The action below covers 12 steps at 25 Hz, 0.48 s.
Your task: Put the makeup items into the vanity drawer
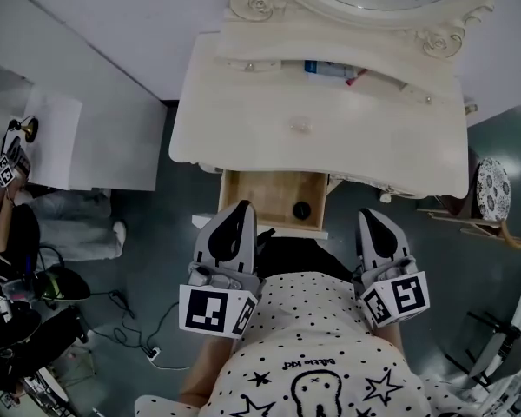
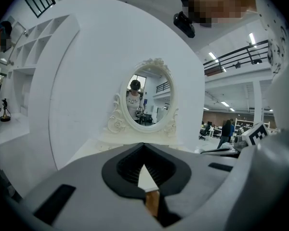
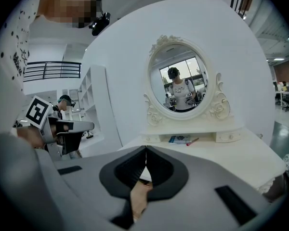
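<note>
The cream vanity (image 1: 243, 137) has its wooden drawer (image 1: 260, 194) pulled out, with a small black round item (image 1: 301, 209) lying inside. A blue packet (image 1: 326, 69) and a thin red stick (image 1: 356, 78) rest in the shelf under the mirror; both also show in the right gripper view, the packet (image 3: 179, 139) and the stick (image 3: 192, 141). A small clear item (image 1: 300, 126) sits on the tabletop. My left gripper (image 1: 240, 205) hovers at the drawer's front left, shut and empty, its tips (image 2: 143, 146) meeting. My right gripper (image 1: 369, 214) is to the right of the drawer, shut and empty (image 3: 146, 149).
An oval mirror (image 3: 179, 83) in a carved frame stands at the vanity's back. A stool with a patterned round seat (image 1: 493, 188) is to the right. Another person (image 1: 9, 224) sits at the left near cables (image 1: 130, 320) on the floor. A white curved wall (image 2: 82, 81) backs the vanity.
</note>
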Motion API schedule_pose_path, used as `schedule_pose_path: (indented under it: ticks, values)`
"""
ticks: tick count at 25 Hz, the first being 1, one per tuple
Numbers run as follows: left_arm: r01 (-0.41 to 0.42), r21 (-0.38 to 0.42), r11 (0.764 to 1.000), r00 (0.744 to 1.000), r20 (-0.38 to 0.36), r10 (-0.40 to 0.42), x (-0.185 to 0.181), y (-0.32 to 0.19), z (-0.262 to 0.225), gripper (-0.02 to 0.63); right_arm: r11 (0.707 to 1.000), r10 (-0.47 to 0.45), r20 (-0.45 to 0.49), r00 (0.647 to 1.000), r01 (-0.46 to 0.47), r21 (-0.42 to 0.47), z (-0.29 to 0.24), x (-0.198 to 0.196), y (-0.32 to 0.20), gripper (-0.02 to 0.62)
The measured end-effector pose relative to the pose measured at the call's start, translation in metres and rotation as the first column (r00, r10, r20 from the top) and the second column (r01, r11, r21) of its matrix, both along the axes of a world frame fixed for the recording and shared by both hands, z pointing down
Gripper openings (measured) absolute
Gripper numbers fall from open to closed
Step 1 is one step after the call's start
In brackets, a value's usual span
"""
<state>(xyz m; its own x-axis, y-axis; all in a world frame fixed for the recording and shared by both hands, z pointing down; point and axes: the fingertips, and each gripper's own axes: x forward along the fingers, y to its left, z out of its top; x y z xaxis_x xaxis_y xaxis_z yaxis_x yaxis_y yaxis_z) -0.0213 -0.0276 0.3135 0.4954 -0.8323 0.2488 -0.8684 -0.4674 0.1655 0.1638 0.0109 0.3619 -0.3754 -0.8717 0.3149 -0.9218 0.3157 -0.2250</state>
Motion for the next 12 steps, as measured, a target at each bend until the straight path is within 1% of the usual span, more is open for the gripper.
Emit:
schedule_pose_path:
  ticks: [7, 12]
  values:
    - [-0.030, 0.005, 1.000, 1.000, -0.007, 0.030, 0.0087, -0.0070, -0.0017, -0.005, 1.000, 0.026, -0.006, 1.000, -0.025, 0.008, -0.0023, 0.0068, -0.0054, 0.008]
    - [-0.024, 0.004, 1.000, 1.000, -0.009, 0.024, 0.0070, -0.0080, -0.0005, -0.004, 1.000, 0.017, -0.010, 1.000, -0.017, 0.017, -0.0035, 0.0055, -0.0080, 0.008]
